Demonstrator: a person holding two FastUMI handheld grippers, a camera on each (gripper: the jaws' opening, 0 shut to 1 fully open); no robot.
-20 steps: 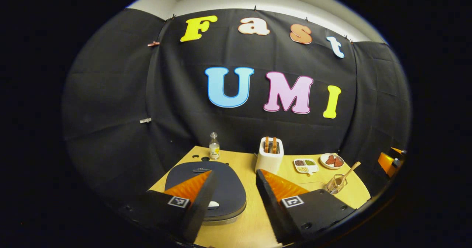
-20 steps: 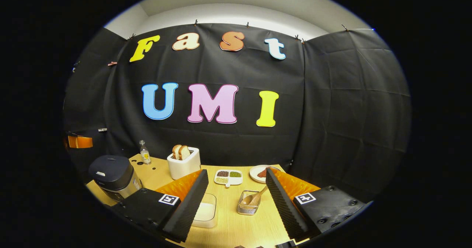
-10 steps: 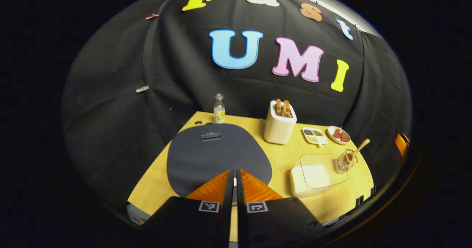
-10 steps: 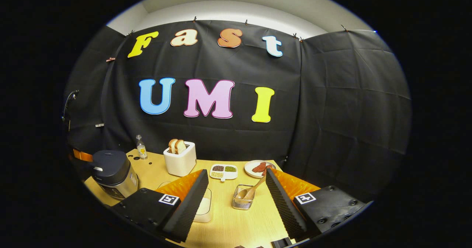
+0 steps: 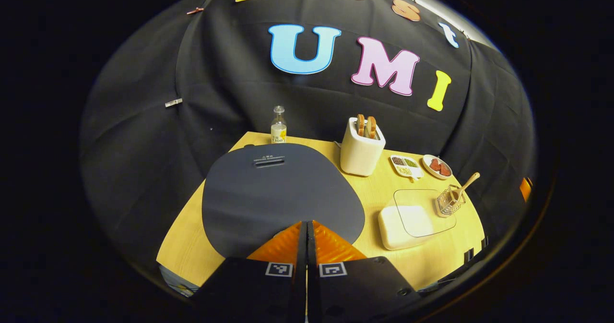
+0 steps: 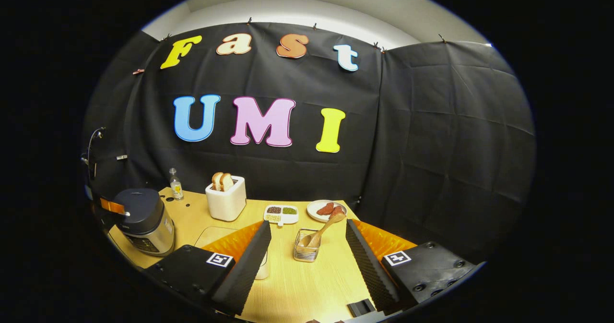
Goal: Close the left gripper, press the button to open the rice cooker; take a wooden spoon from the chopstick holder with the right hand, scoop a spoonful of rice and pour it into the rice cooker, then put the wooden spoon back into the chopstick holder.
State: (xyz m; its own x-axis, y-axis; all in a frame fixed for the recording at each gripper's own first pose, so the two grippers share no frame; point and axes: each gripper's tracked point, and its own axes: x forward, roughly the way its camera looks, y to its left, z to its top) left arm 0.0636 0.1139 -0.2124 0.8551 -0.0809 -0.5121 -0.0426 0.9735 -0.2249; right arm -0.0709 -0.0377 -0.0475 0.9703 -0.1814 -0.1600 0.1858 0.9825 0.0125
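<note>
The wooden desk [image 6: 307, 289] carries the rice cooker [image 6: 144, 222], bottle [image 6: 176, 184], toaster [image 6: 225, 203], two dishes, a white container, perhaps rice, and, between the right fingers [image 6: 244, 265], the chopstick holder [image 6: 306, 248].

A white toaster [image 6: 225, 199] stands toward the back of the wooden table [image 6: 307, 289], with two slices of bread [image 6: 220, 180] poking up from its slots. Left of the toaster, at the table's back edge, a small clear bottle [image 6: 176, 188] with a yellow label stands upright. Right of the toaster lies a white divided dish [image 6: 281, 213] holding dark, green and pale fillings in separate compartments. Beyond that dish, farther right of the toaster, sits a round white plate [image 6: 324, 210] carrying reddish-brown pieces. In the left gripper view, a white box [image 5: 402, 220] with a clear lid lies in front of the toaster [image 5: 361, 148], nearer the table's front edge.
</note>
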